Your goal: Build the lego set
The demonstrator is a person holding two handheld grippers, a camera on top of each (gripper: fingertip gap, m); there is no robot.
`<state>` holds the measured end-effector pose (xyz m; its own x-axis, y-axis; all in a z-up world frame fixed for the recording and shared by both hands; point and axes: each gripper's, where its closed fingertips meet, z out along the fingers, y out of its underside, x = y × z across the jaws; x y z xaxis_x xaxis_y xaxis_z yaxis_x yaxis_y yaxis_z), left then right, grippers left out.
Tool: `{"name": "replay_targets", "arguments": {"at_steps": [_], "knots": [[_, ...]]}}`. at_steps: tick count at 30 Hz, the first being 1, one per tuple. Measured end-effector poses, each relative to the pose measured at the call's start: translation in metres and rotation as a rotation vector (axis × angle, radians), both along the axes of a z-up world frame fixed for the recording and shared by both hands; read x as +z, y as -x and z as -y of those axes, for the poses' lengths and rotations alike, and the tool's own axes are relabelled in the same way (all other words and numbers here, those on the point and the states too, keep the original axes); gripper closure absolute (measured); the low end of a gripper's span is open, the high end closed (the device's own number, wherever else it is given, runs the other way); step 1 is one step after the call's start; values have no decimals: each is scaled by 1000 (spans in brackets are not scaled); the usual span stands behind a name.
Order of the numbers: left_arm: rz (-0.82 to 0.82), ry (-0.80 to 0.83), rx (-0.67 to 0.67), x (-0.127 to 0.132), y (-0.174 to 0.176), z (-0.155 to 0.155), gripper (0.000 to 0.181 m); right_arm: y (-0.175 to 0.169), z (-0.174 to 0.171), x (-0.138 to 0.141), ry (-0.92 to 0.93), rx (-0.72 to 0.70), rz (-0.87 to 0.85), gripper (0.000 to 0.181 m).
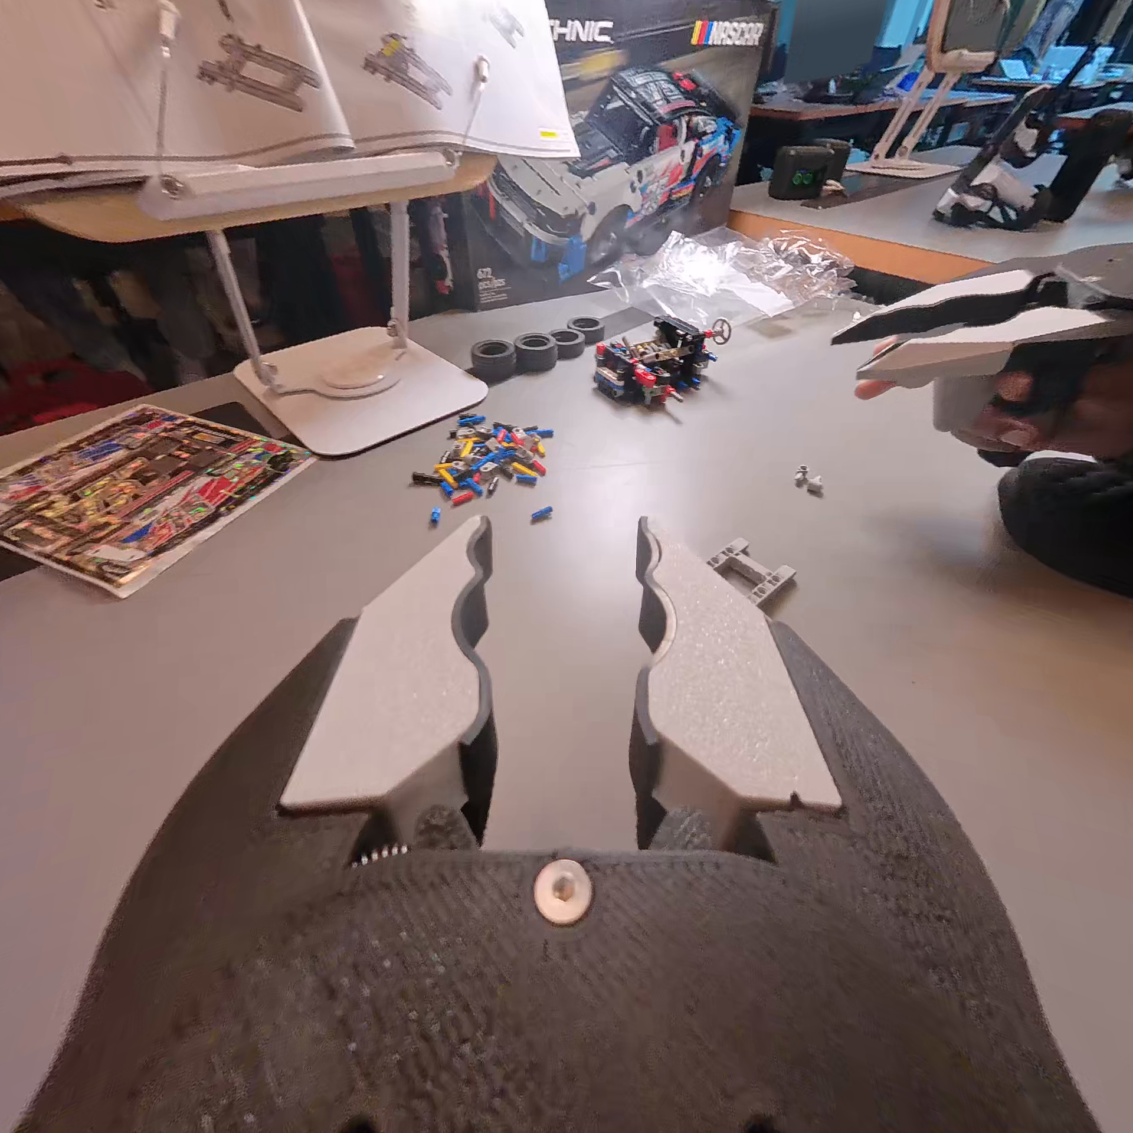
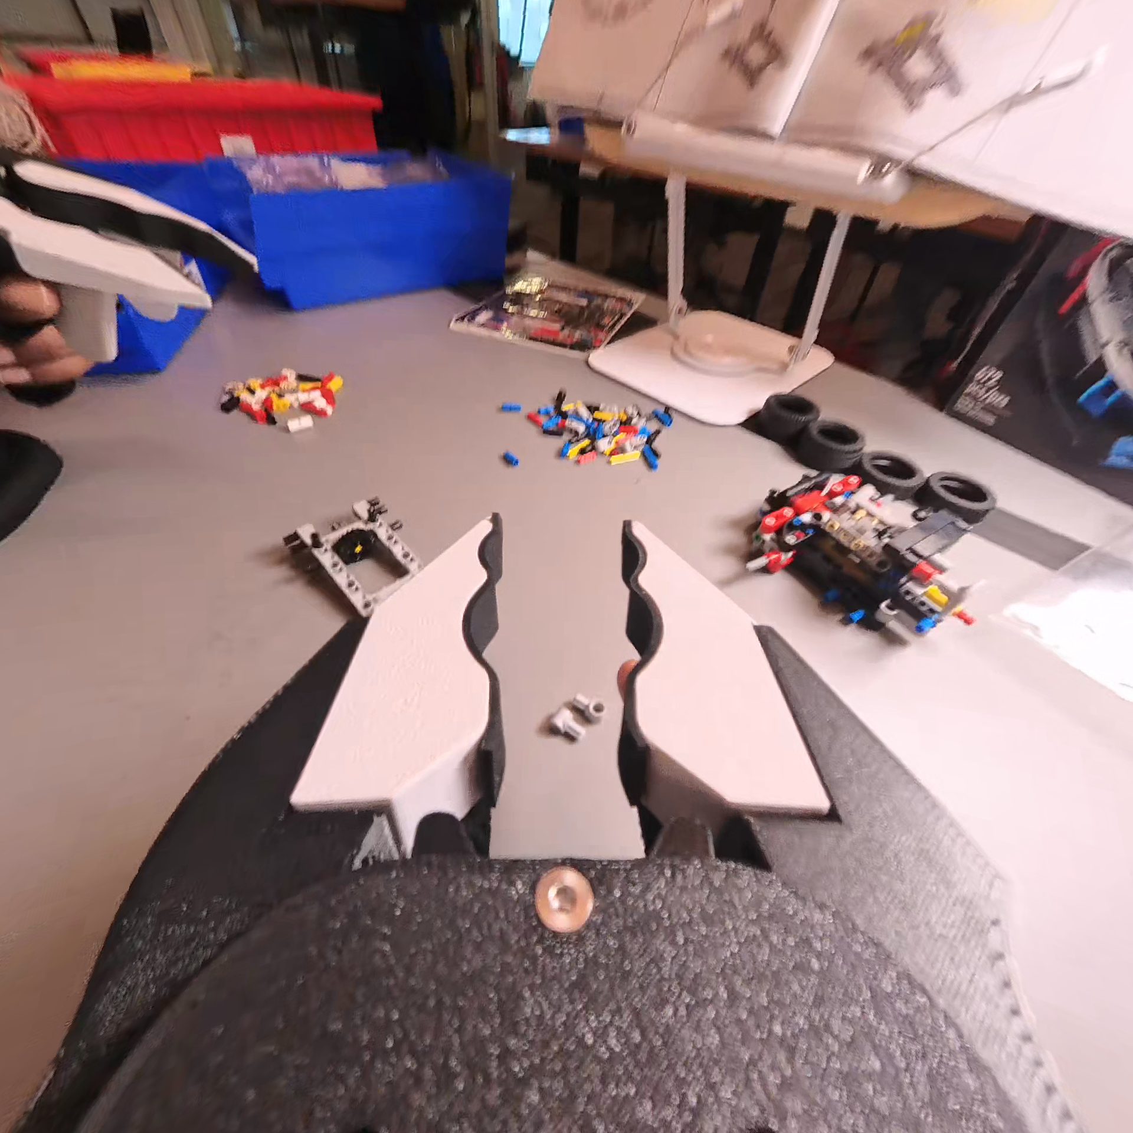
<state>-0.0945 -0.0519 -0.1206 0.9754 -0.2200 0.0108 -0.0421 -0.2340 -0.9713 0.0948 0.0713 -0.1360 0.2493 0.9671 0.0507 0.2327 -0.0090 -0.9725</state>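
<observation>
My left gripper (image 1: 564, 521) is open and empty above the grey table. A grey frame piece (image 1: 751, 570) lies just right of its right finger; it also shows in the right wrist view (image 2: 355, 555). My right gripper (image 2: 561, 524) is open and empty; two small grey connectors (image 2: 579, 714) lie on the table between its fingers, also visible in the left wrist view (image 1: 808, 478). The partly built car chassis (image 1: 653, 362) (image 2: 858, 545) sits further back. A pile of small mixed pins (image 1: 490, 457) (image 2: 601, 429) lies mid-table.
Several black tyres (image 1: 533, 349) (image 2: 870, 460) sit by the chassis. A book stand (image 1: 362, 380) holds the open instructions (image 1: 276, 73). A sticker sheet (image 1: 135, 484), set box (image 1: 625, 153), plastic bags (image 1: 723, 276), a red-yellow pile (image 2: 282, 395) and blue bins (image 2: 368, 227) surround the area. One gripper's finger ends stand about 25 cm off the other's.
</observation>
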Motion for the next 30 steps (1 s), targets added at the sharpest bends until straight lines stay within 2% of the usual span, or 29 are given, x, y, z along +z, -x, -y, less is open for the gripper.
{"name": "replay_targets", "arguments": {"at_steps": [2, 4, 6, 15, 24, 27, 30], "knots": [[-3, -12, 36, 1, 9, 4, 135, -2, -4, 11, -39, -31, -57, 151], [-1, -31, 72, 3, 17, 8, 135, -5, -6, 21, -80, -65, -111, 171], [-4, -58, 108, 7, 25, 13, 134, -7, -6, 25, -108, -74, -133, 180], [-48, -187, 348, 29, 82, 55, 134, -4, -6, 21, -108, -75, -134, 181], [-66, -250, 537, 58, 129, 117, 147, 5, -1, 5, -99, -45, -77, 181], [-143, -172, 603, 64, 151, 142, 148, 6, 2, 3, -94, -32, -70, 181], [-239, -22, 662, 65, 179, 165, 149, 7, 5, 3, -97, -19, -66, 181]]}}
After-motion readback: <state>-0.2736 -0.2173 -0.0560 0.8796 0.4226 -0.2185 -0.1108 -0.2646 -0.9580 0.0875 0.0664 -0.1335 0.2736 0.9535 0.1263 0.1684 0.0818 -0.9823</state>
